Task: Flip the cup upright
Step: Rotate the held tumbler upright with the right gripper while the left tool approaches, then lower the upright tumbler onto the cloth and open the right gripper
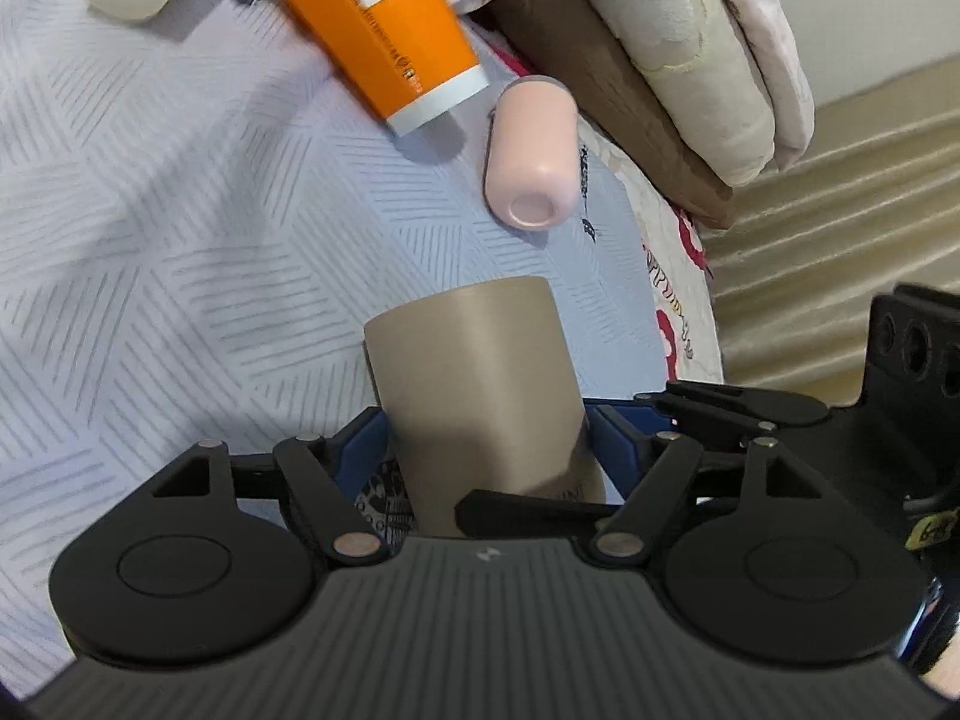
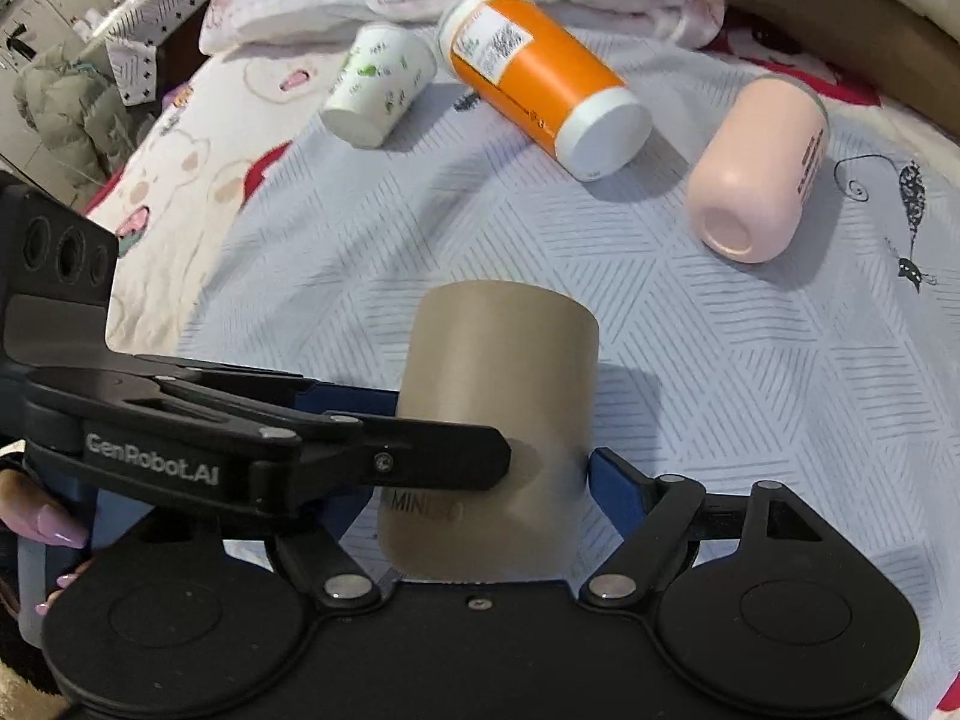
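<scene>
Left wrist view: the left gripper has its blue fingers closed on the tan cup, closed base pointing to 12 o'clock, over the bed cover. A pink cup lies at 12 o'clock.

Right wrist view: the right gripper also presses the tan cup between its fingers. An orange cup lies at 12 o'clock.

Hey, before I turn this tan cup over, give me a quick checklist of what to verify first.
1. Grip of left hand-held gripper on tan cup: ok, it flanks both sides.
2. Grip of right hand-held gripper: cannot tell, one side is hidden.
3. Which end is the mouth: cannot tell.
4. Clearance from pink cup and orange cup: ok, both lie apart.
5. Bare bedspread to land on: ok.
</scene>
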A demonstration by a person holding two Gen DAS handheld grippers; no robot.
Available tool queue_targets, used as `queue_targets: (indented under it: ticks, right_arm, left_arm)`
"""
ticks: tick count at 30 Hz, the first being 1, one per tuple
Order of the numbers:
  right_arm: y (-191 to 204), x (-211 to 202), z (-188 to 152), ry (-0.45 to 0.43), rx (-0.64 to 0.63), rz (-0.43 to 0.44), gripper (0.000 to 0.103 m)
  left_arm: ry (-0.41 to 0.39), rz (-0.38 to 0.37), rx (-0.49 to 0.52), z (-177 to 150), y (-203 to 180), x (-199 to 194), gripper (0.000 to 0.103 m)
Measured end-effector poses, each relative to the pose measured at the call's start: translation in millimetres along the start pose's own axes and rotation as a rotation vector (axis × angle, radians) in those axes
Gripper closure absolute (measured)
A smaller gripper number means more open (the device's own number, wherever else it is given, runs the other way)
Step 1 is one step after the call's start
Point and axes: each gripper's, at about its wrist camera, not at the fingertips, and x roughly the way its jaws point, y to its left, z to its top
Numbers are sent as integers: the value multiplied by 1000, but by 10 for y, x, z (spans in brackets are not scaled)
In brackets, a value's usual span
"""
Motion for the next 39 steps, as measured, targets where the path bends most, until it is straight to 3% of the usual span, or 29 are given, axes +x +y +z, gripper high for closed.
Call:
queue_targets:
  ticks: [3,6,9,15,20,23,26,29,35,39]
  right_arm:
    - [41,-7,-25,-19,-40,-31,21]
    - [117,-80,-101,-98,-92,-69,21]
    - [191,-155,-159,-204,-152,-107,21]
    - [266,-97,-320,-433,-284,-195,22]
    - [253,93,-459,-601,-377,-265,22]
    - [202,178,-536,-673,-398,-298,22]
    - [131,263,-565,-706,-396,-329,22]
    - [19,287,-576,-709,-346,-303,21]
    - [28,289,-549,-700,-326,-301,21]
    - [45,300,-566,-695,-320,-302,21]
  left_arm:
    - [-41,1,60,-31,-96,-34,31]
    - [-117,30,148,-51,-240,-123,32]
    - [-201,70,255,-78,-380,-210,32]
    - [-295,165,481,-100,-554,-202,32]
    - [-339,249,614,-191,-638,-90,32]
    - [-361,252,662,-235,-666,-42,34]
    - [-358,206,682,-271,-661,9,35]
    - [-383,214,710,-341,-682,55,35]
    - [-376,163,626,-278,-615,2,35]
    - [-355,193,638,-287,-633,49,35]
